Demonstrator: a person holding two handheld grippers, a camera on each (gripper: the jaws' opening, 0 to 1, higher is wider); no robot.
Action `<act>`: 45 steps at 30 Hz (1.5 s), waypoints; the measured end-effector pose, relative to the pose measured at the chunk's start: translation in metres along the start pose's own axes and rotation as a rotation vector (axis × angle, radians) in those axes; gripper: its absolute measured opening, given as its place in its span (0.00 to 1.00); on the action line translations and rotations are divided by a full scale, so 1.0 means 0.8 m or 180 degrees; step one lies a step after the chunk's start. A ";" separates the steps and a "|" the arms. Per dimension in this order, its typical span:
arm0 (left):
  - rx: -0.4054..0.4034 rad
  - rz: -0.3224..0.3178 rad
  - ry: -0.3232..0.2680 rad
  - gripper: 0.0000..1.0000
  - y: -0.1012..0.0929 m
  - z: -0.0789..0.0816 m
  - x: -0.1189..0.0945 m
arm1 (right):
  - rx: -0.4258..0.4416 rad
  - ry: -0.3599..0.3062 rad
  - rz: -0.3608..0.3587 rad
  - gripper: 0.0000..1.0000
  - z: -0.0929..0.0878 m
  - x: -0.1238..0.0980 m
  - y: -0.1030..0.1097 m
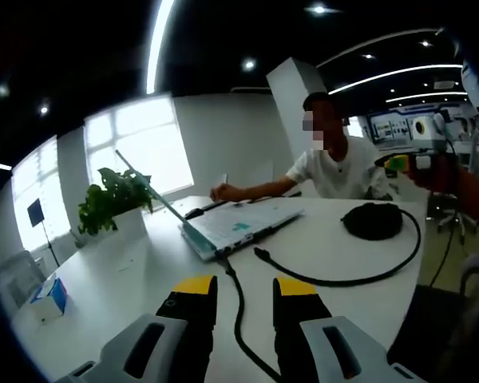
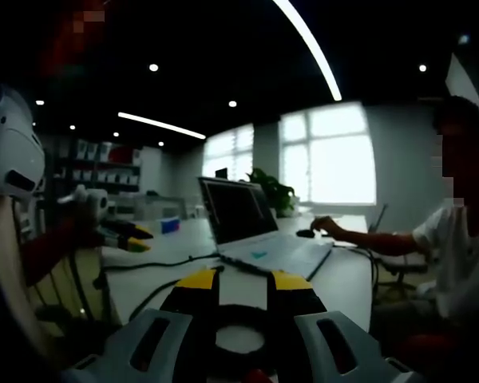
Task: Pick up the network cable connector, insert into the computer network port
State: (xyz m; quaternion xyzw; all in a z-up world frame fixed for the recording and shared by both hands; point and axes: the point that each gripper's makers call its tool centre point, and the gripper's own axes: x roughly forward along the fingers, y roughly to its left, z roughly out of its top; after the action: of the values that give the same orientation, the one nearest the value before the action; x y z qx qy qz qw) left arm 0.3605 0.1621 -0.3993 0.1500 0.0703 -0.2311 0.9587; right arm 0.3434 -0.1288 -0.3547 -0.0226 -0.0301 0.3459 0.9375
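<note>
An open laptop lies on the white table, its side edge turned toward my left gripper. A black network cable curves from a coil to its loose connector end, which rests just right of the laptop's near corner. My left gripper is open, low over the table, a short way in front of that connector. My right gripper is open too, with the black coil lying under and between its jaws. The laptop stands beyond it.
A second black cord runs from the laptop's corner down between my left jaws. A person sits behind the table, one hand near a mouse. A potted plant and a tissue box stand at left.
</note>
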 end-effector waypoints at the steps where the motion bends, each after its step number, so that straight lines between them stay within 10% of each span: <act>1: -0.0015 0.0008 0.0004 0.29 0.001 0.000 0.001 | -0.0003 0.0001 0.0003 0.24 0.000 0.000 0.001; 45: -0.0134 -0.0245 0.0447 0.27 -0.048 0.023 0.058 | -0.0129 0.0160 -0.0016 0.24 0.008 -0.023 0.001</act>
State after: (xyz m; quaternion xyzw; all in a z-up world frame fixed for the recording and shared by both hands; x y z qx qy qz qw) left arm 0.3850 0.1041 -0.4010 0.1429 0.1479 -0.2552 0.9448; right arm 0.3286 -0.1399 -0.3490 -0.0503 -0.0135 0.3422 0.9382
